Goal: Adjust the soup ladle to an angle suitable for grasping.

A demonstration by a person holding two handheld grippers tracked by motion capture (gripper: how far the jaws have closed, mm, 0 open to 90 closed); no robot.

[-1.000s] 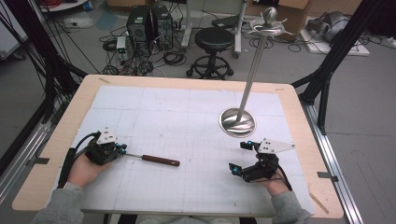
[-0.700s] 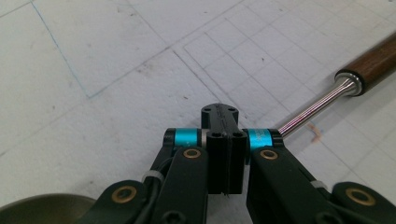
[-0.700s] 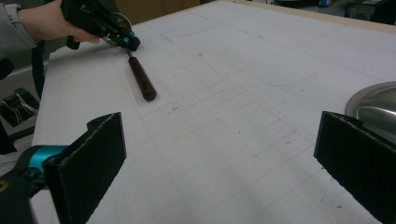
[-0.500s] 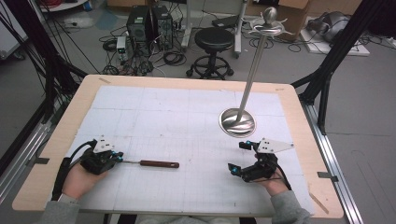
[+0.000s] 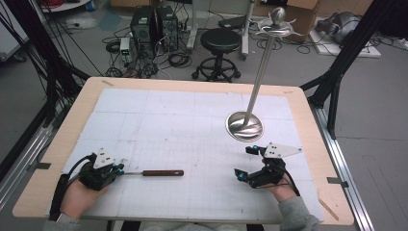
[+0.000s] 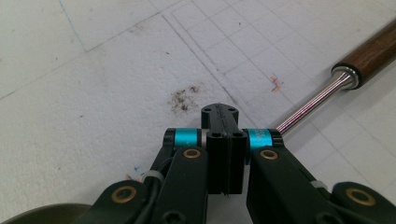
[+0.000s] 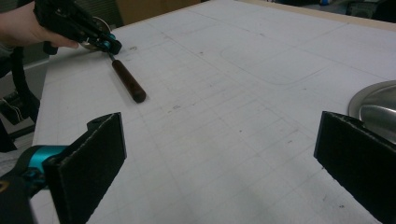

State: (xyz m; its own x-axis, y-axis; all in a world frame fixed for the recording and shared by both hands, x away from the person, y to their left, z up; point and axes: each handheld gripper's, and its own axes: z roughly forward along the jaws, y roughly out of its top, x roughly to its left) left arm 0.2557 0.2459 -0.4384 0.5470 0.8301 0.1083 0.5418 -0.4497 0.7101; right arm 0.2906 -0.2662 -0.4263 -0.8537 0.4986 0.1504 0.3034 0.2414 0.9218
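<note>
The wooden-handled utensil (image 5: 153, 172) lies flat on the white gridded sheet near the front left of the tabletop (image 5: 192, 86), its dark wooden handle pointing toward the middle and its thin metal shaft running back to the left tool (image 5: 117, 169). In the left gripper view the shaft (image 6: 312, 106) passes just beside and under the right-hand jaw of the left tool, whose jaws are pressed together; whether the shaft's end is pinched between them or only tucked alongside cannot be told, since the jaw bodies hide that end. The right gripper view shows the left tool at the end of the shaft, with the handle (image 7: 128, 86) resting on the sheet. The right tool (image 5: 248, 162) rests well apart at the front right with its jaws spread wide and nothing between them, just in front of the round base of the metal stand (image 5: 245, 126). The step in hand looks like moving the utensil by its thin end across the sheet — a weak hold, since a narrow round shaft can roll or pivot between flat pads. To do it well, the left tool should keep the shaft square to the pads, stay low and move evenly so the heavier handle does not swing. If the utensil is to be lifted, the spread right tool could take the handle near its middle — away from the stand's base.
</note>
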